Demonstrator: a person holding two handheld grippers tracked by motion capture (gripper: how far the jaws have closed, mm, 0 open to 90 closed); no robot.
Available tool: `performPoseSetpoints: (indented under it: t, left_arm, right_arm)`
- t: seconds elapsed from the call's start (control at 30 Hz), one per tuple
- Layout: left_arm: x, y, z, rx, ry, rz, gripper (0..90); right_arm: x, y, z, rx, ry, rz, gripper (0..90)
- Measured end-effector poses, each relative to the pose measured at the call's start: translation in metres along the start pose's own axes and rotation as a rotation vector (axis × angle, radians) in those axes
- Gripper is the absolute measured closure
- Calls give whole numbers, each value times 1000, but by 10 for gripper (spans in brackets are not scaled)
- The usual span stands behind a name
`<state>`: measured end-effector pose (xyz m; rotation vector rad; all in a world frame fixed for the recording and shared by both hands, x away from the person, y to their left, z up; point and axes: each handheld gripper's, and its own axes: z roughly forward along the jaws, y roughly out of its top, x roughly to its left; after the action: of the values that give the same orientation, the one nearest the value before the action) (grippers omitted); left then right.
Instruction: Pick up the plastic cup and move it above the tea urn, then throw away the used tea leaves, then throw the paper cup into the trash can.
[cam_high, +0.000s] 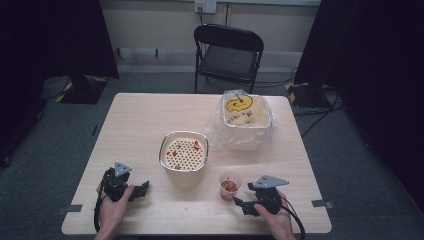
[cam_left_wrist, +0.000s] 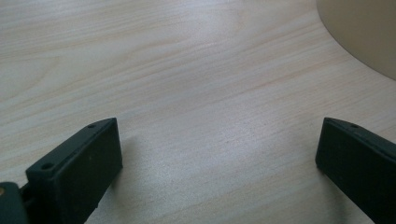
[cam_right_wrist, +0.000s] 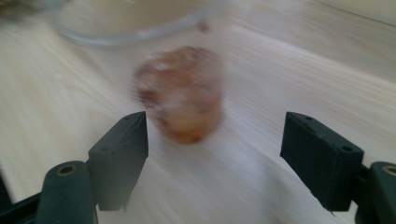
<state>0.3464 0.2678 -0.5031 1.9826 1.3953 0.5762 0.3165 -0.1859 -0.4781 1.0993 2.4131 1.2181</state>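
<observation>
Evidently the small clear plastic cup (cam_high: 230, 185) of reddish food is the centre of the work: it stands upright on the pale wood-grain table (cam_high: 140, 120), and everything else is best placed from it. Just beside it, toward the person, the right gripper (cam_high: 239, 202) points at it with its jaws parted and apart from the cup wall, gripping nothing; the right gripper view, blurred, shows the cup (cam_right_wrist: 180, 93) ahead of the two black blocky pads, likely lined up for a grasp. Up and to the cup's left sits a rounded cream container (cam_high: 183, 156) with a perforated insert, probably a strainer. Farther beyond the cup is a bag-lined tub (cam_high: 246, 120), crinkly and translucent. Well left of the cup, the left gripper (cam_high: 145, 189) rests released over bare wood.
</observation>
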Motion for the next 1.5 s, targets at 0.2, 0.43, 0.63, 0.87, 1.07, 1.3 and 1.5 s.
performPoseSetpoints:
  t: [0.2,0.43,0.63,0.87,1.07,1.3,1.5]
  left_arm:
    - [0,0,0,0,0,1,0]
    - [0,0,0,0,1,0,0]
    - [0,0,0,1,0,1,0]
    - [0,0,0,1,0,1,0]
    - [0,0,0,1,-1,2,0]
    - [0,0,0,1,0,1,0]
    - [0,0,0,1,0,1,0]
  right_arm:
    - [12,10,8,-13,43,-48,243]
    - [10,22,22,-37,71,-63,281]
    - [10,26,25,-46,88,-80,284]
    - [13,30,33,-65,79,-144,316]
    - [10,31,35,-65,86,-146,379]
    - [8,35,29,-71,77,-124,413]
    - [3,47,16,-90,28,-116,413]
